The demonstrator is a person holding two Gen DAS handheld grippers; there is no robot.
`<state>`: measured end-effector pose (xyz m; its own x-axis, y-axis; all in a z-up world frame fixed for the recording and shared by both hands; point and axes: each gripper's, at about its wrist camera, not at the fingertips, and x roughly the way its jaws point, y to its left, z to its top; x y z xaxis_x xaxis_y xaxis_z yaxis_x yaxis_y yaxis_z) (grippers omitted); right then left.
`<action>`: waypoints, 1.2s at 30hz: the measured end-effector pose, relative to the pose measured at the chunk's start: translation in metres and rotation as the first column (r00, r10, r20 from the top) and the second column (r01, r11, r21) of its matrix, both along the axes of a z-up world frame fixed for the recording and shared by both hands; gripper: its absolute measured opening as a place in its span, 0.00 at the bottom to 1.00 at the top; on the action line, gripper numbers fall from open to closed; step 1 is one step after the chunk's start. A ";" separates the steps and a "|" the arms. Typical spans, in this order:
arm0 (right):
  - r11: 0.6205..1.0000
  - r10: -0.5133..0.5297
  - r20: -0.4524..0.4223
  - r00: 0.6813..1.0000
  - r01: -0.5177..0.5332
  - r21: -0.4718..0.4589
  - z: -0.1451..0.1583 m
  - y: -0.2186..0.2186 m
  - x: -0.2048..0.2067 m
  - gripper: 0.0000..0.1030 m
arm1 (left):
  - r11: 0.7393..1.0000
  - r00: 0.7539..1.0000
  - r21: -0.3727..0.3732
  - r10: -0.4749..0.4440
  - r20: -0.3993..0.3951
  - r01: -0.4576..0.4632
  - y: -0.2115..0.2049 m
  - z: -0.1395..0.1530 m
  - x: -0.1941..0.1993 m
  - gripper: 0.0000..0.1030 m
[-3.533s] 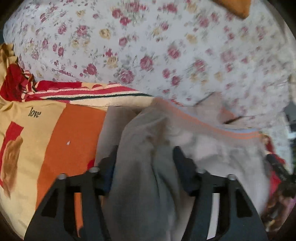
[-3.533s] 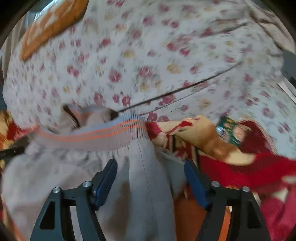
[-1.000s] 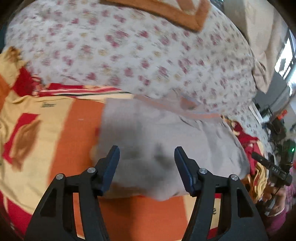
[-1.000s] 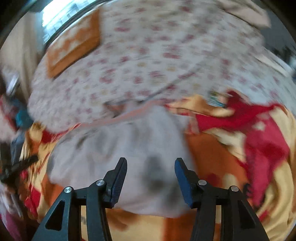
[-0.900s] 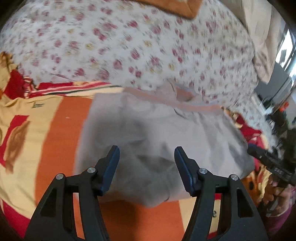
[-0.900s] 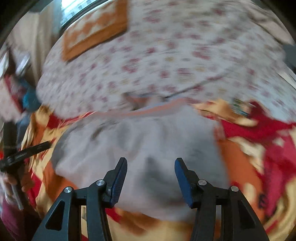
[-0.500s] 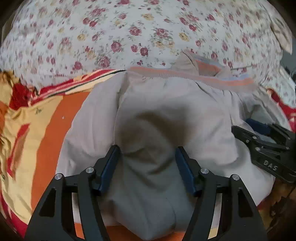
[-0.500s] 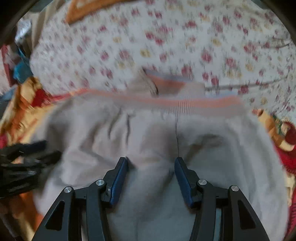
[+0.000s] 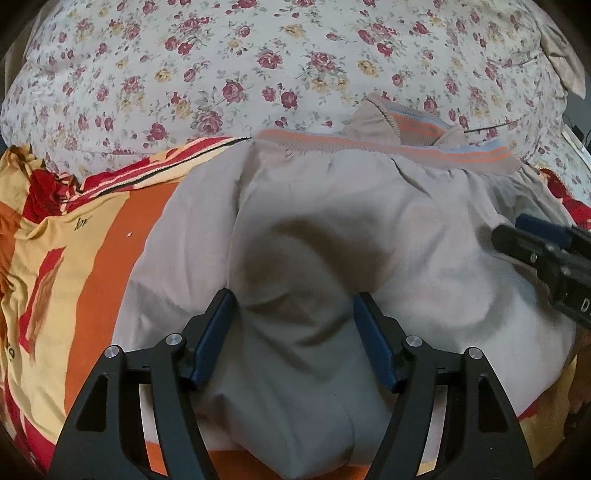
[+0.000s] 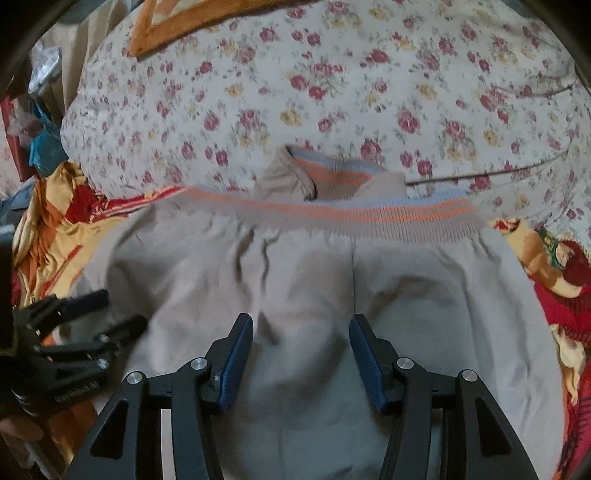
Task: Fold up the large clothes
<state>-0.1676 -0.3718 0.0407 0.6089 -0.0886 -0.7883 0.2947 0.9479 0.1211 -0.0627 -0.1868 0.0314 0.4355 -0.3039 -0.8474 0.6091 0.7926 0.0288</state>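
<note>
A folded grey garment (image 9: pixel 332 229) with a ribbed band striped orange and blue (image 9: pixel 388 147) lies on an orange and yellow blanket (image 9: pixel 96 240). It also shows in the right wrist view (image 10: pixel 325 280), band (image 10: pixel 332 214) at the far edge. My left gripper (image 9: pixel 293 317) is open, fingers straddling a raised fold at the garment's near edge. My right gripper (image 10: pixel 301 343) is open, low over the garment's middle, gripping nothing. The right gripper shows at the right in the left wrist view (image 9: pixel 546 251); the left gripper shows at the left in the right wrist view (image 10: pixel 66 332).
A floral bedcover (image 9: pixel 258 62) bulges behind the garment and also shows in the right wrist view (image 10: pixel 332 85). An orange-edged cloth (image 10: pixel 173 22) lies on it at the far left. Red and yellow blanket folds (image 10: pixel 554 273) lie to the right. Clutter (image 10: pixel 37 122) sits beyond the bed's left edge.
Both grippers have come down from above the bed close onto the garment. Both stay open, as a second ago. The garment lies in the same place.
</note>
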 end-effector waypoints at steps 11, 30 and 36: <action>0.999 -0.021 -0.075 0.997 0.018 -0.036 -0.035 -0.005 0.051 0.54 | 1.000 0.999 0.005 0.013 -0.034 -0.013 -0.001 -0.003 0.007 0.77; 0.994 0.098 -0.103 0.990 -0.103 -0.039 -0.004 0.030 -0.031 0.61 | 0.979 0.985 -0.178 0.070 -0.156 -0.097 0.034 0.032 0.025 0.78; 0.987 0.105 -0.110 0.988 -0.117 -0.109 0.012 0.020 -0.068 0.76 | 0.957 0.950 -0.227 0.110 -0.293 -0.181 0.067 0.034 0.072 0.78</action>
